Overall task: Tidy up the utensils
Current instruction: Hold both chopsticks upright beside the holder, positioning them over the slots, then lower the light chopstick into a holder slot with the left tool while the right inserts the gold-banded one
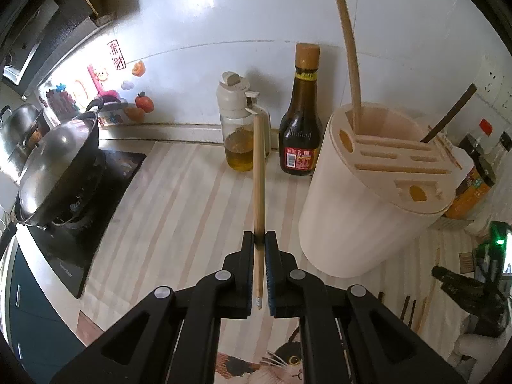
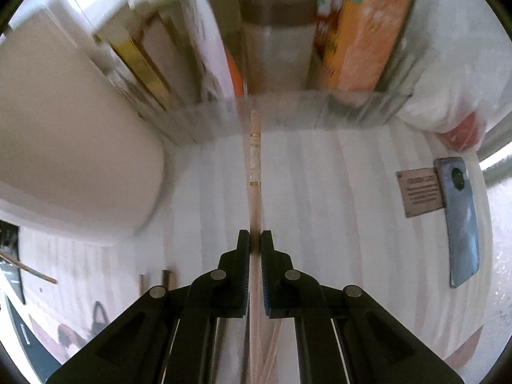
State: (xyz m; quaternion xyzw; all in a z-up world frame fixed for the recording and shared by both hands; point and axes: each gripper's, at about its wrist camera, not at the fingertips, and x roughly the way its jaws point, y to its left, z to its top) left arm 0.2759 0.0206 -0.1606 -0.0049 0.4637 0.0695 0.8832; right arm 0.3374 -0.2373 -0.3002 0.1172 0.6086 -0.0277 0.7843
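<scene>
both grippers clamped tight on one chopstick each, left gripper (image 1: 260,240) on a pale chopstick (image 1: 258,172) beside the utensil holder (image 1: 368,198), right gripper (image 2: 255,240) on a banded chopstick (image 2: 254,166), which could slip or miss the slots if tilted.

Pale wooden chopstick (image 1: 258,172): clamped between two black pads near its thin end, raised off the counter, thick end pointing toward the wall, left of the holder (image 1: 377,198).

Holder: cream cylinder, upright on the striped counter, slotted top with two round holes. Standing in it: one long tan chopstick (image 1: 349,60) at the left rear, one dark stick (image 1: 448,116) leaning right.

Second pale chopstick (image 2: 254,166): decorated band with gold rings near the far end, pinched between black pads, to the right of the holder (image 2: 73,147). View blurred.

Loose sticks (image 1: 411,310) flat on the counter at the holder's near right.
</scene>
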